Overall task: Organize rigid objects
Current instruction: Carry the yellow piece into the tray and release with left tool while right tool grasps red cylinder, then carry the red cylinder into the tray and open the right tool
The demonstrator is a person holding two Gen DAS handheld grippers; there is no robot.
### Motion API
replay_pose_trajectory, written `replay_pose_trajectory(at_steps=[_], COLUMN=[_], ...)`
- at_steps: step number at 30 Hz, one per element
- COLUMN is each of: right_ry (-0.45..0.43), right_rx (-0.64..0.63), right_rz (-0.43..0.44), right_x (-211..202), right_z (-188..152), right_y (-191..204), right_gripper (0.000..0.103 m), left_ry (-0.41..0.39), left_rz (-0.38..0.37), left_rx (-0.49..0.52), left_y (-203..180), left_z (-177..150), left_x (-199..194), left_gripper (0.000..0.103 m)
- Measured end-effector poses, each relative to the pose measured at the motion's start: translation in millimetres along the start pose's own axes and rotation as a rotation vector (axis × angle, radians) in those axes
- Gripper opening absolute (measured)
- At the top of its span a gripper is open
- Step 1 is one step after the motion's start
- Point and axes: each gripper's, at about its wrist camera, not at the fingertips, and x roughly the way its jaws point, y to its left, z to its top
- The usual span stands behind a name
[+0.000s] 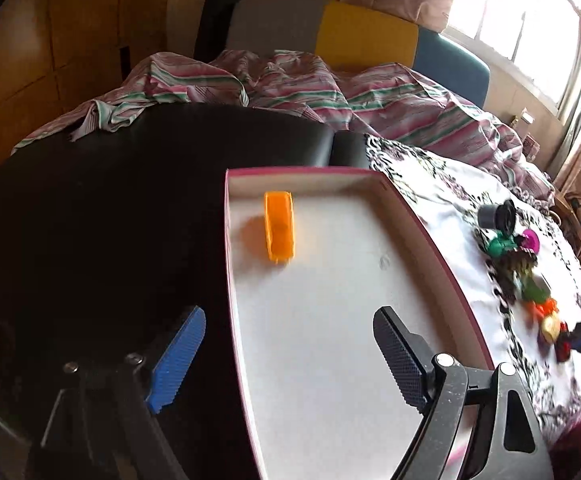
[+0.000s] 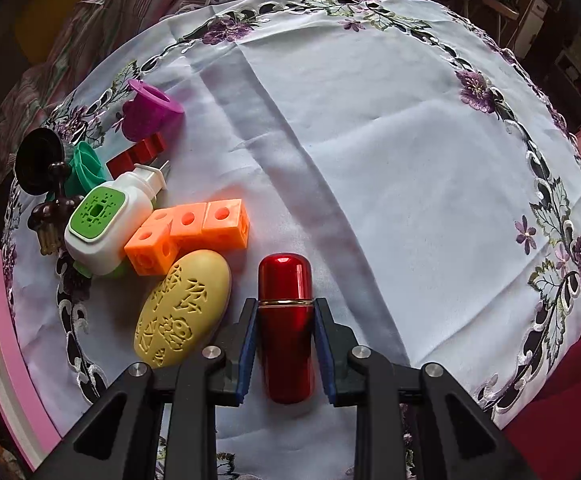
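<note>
Red metal capsule (image 2: 286,328) lying on a white embroidered cloth (image 2: 370,140), pinched between the blue pads of the right gripper (image 2: 286,344). Just to its left sit a yellow oval soap (image 2: 182,312), orange blocks (image 2: 190,232) and a white-and-green plug-in (image 2: 102,224) (other small toys crowd behind). The left gripper (image 1: 290,356) hangs spread wide over a pink-edged box (image 1: 422,224) holding one orange piece (image 1: 279,227).

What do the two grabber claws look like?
Both are black plastic frames with triangular cut-outs and shiny silver bolts. The left gripper has one blue ridged pad and one dark dimpled pad. The right gripper has blue pads. No cables or markings show.
</note>
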Motion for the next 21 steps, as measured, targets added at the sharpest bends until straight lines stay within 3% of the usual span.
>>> replay_pose_trajectory(at_steps=[11, 21], right_ry=[-0.109, -0.314], right_rx=[-0.003, 0.006], right_rz=[0.016, 0.187], right_x=[-21.2, -58.0], right_z=[-1.6, -2.7], right_y=[2.5, 6.1], right_gripper=[0.026, 0.026], left_ry=[-0.015, -0.025], left_rz=[0.010, 0.023], left_rx=[0.033, 0.031], left_y=[-11.3, -13.7], left_z=[-27.7, -35.0], left_x=[-32.1, -37.8], left_gripper=[0.087, 0.087])
